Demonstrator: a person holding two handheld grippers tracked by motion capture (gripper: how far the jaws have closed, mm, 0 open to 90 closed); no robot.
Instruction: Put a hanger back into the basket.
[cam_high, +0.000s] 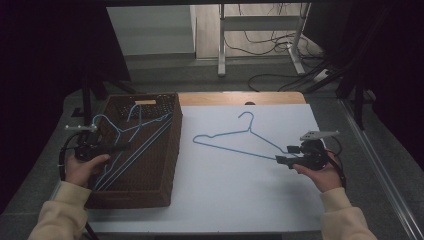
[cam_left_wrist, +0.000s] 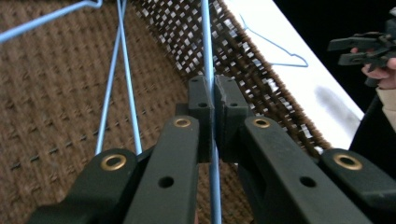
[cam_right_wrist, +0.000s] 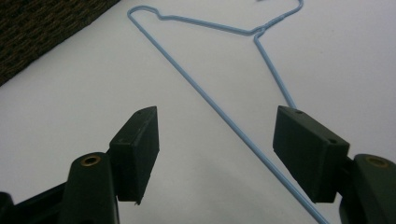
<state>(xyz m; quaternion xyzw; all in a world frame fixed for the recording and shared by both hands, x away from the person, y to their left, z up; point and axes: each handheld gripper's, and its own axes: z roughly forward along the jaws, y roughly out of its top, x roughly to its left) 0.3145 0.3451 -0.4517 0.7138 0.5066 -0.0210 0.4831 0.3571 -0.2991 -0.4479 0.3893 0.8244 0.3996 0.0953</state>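
Two hangers: both blue wire.
Left gripper (cam_left_wrist: 215, 100): jaws pinched tight on the held hanger (cam_left_wrist: 208, 42), over the brown woven basket (cam_high: 160, 170) at 9 o'clock of the table.
Right gripper (cam_right_wrist: 217, 140): jaws spread wide, gripping nothing, astride the bottom wire of the table hanger (cam_right_wrist: 205, 100).
Table hanger: flat on the white table (cam_high: 225, 190), centre toward 3 o'clock.

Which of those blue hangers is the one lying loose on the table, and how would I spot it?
Start at the white table and find the brown woven basket on its left. The loose hanger lies flat on the bare white surface to the basket's right, in front of the open right gripper. The other hangers sit in the basket; this one lies outside.
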